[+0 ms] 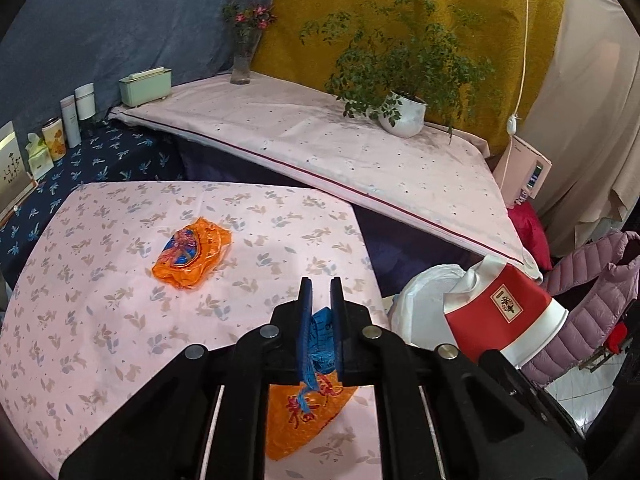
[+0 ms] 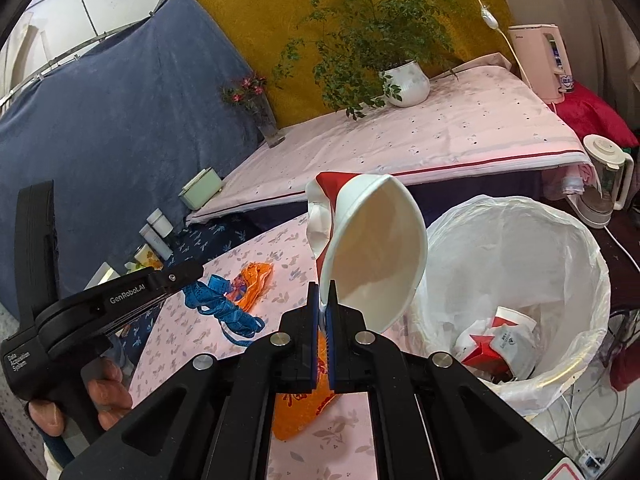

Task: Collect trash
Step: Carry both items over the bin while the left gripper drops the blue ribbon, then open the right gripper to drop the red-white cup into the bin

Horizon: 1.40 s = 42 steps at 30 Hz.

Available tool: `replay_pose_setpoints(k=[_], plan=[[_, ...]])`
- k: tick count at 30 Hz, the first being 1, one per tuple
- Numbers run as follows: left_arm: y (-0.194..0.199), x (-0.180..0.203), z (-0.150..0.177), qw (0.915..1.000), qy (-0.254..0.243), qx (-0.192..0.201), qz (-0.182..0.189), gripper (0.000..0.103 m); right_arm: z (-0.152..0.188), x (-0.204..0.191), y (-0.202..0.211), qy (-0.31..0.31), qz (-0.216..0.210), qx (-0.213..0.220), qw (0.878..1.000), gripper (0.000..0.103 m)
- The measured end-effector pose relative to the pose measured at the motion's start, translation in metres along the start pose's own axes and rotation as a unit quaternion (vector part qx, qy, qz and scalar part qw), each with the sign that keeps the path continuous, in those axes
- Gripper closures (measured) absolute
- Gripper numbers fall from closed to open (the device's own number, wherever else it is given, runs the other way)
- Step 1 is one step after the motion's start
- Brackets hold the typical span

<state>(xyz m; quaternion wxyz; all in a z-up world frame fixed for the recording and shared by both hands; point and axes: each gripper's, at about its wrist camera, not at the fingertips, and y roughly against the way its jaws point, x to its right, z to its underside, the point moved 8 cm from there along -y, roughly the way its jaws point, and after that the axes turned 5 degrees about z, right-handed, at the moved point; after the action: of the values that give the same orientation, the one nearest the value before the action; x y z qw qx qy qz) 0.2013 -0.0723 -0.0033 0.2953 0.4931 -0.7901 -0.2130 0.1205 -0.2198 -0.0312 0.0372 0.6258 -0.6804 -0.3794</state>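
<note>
The right claw (image 2: 323,308) pinches the paper cup (image 2: 372,252) by its rim, beside the bin (image 2: 560,372); the left claw (image 1: 322,304) clamps blue ribbon (image 1: 320,344), both apparently bound for disposal.

Right gripper (image 2: 325,300) clamped on the rim of a squashed red-and-white paper cup (image 2: 372,248), cup held tilted above the table edge beside a white-lined trash bin (image 2: 520,248). Bin already holds crumpled red-and-white packaging (image 2: 496,344). Left gripper (image 2: 192,270) pinches a tangled blue ribbon (image 2: 224,308) over the floral pink tablecloth (image 2: 180,332). Orange plastic wrapper (image 2: 256,280) lies behind the ribbon.
</note>
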Motion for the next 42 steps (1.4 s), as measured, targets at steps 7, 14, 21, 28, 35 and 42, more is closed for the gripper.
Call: replay_pose_setpoints(k=[7,14,21,28,35,42], plan=[[-0.013,0.051,0.005,0.9987,-0.034,-0.013,0.034,0.094,-0.008,0.035,0.009,-0.024,0.017,0.012,0.999,0.099],[-0.033,0.098,0.01,0.9951,-0.055,-0.037,0.073,0.094,-0.013,0.074,0.015,-0.05,0.039,0.019,0.998,0.099],[-0.05,0.146,0.017,0.9894,-0.08,-0.055,0.108,0.094,-0.01,0.11,0.017,-0.075,0.063,0.016,0.995,0.099],[-0.061,0.163,0.019,0.9898,-0.078,-0.056,0.105,0.061,-0.007,0.131,0.016,-0.088,0.075,0.01,0.993,0.099],[-0.065,0.156,0.023,0.991,-0.078,-0.058,0.092,0.054,-0.005,0.136,0.01,-0.092,0.076,0.005,0.993,0.099],[-0.067,0.146,0.028,0.9922,-0.077,-0.06,0.077,0.05,-0.002,0.131,0.003,-0.087,0.072,-0.002,0.994,0.099]])
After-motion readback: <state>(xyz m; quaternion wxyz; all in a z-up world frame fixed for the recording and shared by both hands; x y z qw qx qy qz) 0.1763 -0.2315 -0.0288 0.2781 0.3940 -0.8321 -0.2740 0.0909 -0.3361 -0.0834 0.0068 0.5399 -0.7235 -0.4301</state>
